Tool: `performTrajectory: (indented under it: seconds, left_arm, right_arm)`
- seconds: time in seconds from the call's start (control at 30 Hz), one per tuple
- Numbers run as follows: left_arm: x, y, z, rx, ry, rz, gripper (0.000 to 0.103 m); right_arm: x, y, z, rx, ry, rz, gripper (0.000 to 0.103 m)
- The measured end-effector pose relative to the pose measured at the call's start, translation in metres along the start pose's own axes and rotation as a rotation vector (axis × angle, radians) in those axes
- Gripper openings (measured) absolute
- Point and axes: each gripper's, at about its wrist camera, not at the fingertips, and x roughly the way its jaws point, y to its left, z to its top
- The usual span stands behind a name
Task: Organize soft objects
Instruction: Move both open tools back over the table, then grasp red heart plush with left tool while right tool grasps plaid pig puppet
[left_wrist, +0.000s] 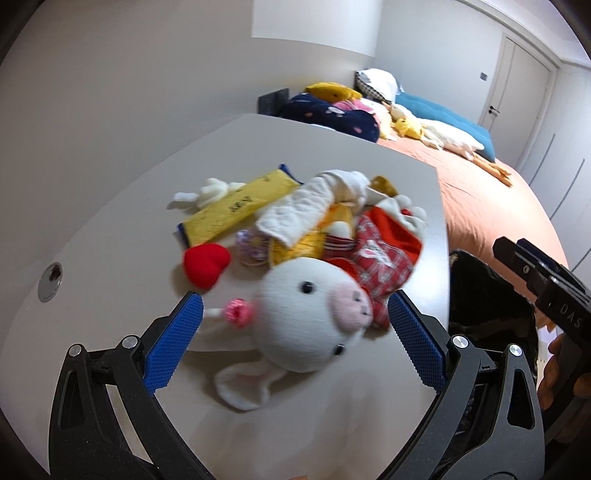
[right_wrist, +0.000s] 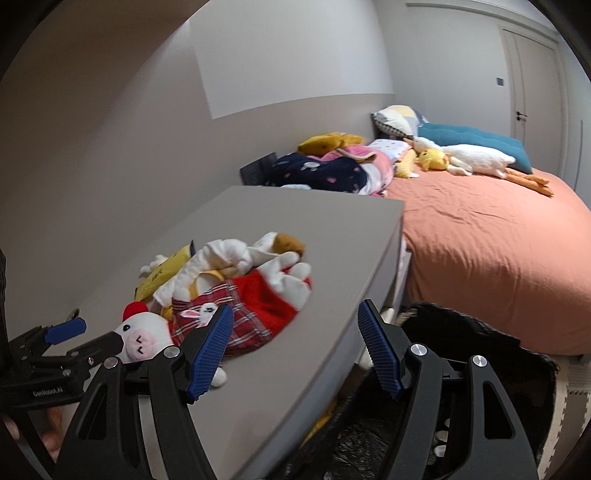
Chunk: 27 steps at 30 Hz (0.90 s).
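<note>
A heap of soft toys lies on the grey table (left_wrist: 122, 236). Nearest is a white pig plush (left_wrist: 310, 321) in a red plaid dress (left_wrist: 376, 254), lying on its side. Behind it are a red heart (left_wrist: 205, 264), a flat yellow plush (left_wrist: 232, 206) and a white cloth toy (left_wrist: 306, 206). My left gripper (left_wrist: 294, 306) is open, its blue pads either side of the pig's head without touching it. My right gripper (right_wrist: 295, 314) is open and empty over the table's near right edge, just right of the pig plush (right_wrist: 142, 338). The left gripper (right_wrist: 101, 334) shows at the left of the right wrist view.
A black bag (right_wrist: 480, 354) stands open on the floor beside the table's right edge. Beyond it is a bed with an orange sheet (right_wrist: 480, 258), carrying pillows, a folded blanket and duck plushes (right_wrist: 465, 158). A round grommet (left_wrist: 50, 282) sits in the table at left.
</note>
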Motion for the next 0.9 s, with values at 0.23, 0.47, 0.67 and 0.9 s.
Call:
performTrajectory:
  seconds: [0.23, 0.47, 0.67, 0.9]
  left_arm:
    - [0.011, 0.034, 0.009, -0.053, 0.013, 0.03, 0.097]
    - [0.03, 0.063, 0.013, -0.104, 0.035, 0.059, 0.096]
    - [0.054, 0.076, 0.017, -0.101, 0.077, 0.067, 0.075]
    - [0.076, 0.084, 0.019, -0.088, 0.1, 0.068, 0.072]
  right_arm:
    - [0.029, 0.022, -0.001, -0.035, 0.046, 0.044, 0.071]
    - [0.057, 0.036, -0.005, -0.048, 0.096, 0.112, 0.071]
    - [0.075, 0.042, -0.008, -0.051, 0.121, 0.167, 0.071]
    - [0.094, 0.047, -0.011, -0.057, 0.157, 0.203, 0.071]
